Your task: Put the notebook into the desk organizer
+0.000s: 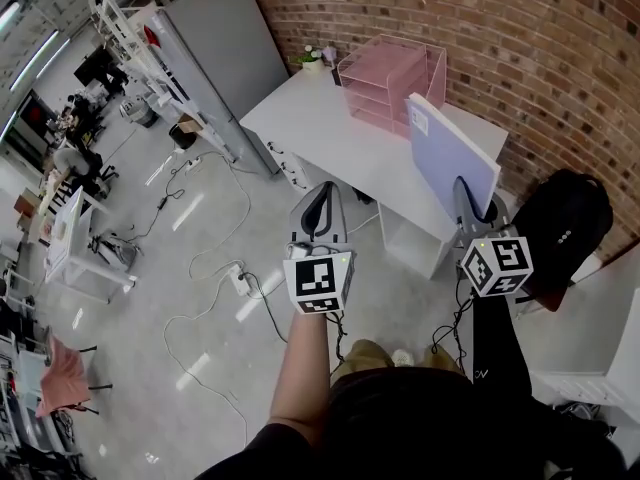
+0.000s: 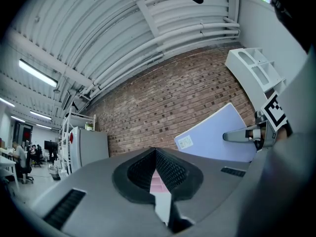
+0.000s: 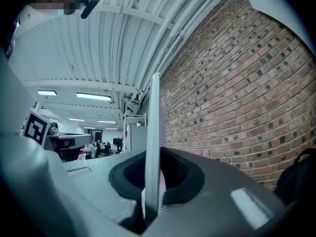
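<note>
Left gripper (image 1: pixel 320 196): we are holding it out ahead of us at 12 o'clock; in the left gripper view (image 2: pixel 155 152) its jaws are pressing together at the tips, with nothing between them.
Right gripper (image 1: pixel 470 196): we are holding it at 1 o'clock, beside the left one; in the right gripper view (image 3: pixel 153 181) its jaws are pinching the lower edge of the notebook.
Notebook (image 1: pixel 452 153): it is standing upright on edge in the right gripper, a lavender cover with a small white label near the top corner, rising over the desk's near right corner, apart from the organizer. It is showing edge-on in the right gripper view (image 3: pixel 154 132) and broadside in the left gripper view (image 2: pixel 217 135).
Backpack (image 1: pixel 565 223): black, sitting at 2 o'clock, just right of the desk.
Desk (image 1: pixel 330 133): white, stretching from 12 to 1 o'clock against the wall.
Desk organizer (image 1: pixel 392 80): clear pink, with shelves, standing at the desk's far side at 12 o'clock.
Brick wall (image 1: pixel 520 38): it is running behind the desk.
Grey cabinet (image 1: pixel 225 58): standing at 11 o'clock, left of the desk.
</note>
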Demonstrator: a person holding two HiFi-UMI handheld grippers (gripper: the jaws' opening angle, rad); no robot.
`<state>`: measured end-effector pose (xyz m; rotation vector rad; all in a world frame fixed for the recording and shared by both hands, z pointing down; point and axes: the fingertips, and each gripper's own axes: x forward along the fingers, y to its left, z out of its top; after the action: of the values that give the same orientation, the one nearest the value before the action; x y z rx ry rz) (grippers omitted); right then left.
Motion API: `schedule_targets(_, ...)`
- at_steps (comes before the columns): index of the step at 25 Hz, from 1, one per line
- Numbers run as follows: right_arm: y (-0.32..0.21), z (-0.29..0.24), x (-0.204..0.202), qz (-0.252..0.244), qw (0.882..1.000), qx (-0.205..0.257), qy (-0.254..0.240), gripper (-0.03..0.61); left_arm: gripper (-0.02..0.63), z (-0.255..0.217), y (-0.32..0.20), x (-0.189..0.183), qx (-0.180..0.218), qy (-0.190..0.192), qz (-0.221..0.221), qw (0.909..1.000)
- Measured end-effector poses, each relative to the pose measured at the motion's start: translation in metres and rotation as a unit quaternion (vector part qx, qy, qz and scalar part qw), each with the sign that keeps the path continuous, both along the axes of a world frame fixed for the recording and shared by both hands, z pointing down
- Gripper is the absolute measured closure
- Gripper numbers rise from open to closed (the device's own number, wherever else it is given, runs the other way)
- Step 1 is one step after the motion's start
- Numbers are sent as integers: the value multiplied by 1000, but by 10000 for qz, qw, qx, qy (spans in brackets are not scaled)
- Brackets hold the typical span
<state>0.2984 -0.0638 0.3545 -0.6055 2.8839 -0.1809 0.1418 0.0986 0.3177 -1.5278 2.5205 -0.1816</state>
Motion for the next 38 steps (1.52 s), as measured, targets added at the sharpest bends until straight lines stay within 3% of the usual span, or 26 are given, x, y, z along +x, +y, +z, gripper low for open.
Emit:
schedule_targets(11,-25,5,-30,56,9996,197,176,548,604,-5,-21,-34,195,184,-3,9996)
schedule_targets(17,-40,8,-61,53,9997,194,151,548,604,3,-42,-61,117,143,124,9998)
schedule_targets(29,-86,3,-183,282,9988,288,264,548,604,3,-114,-178,27,212,699,9973)
schedule_targets(38,-133,-12,-278,705,9970,224,212,548,605,-3,-187,-275,-41,181,1405,9899)
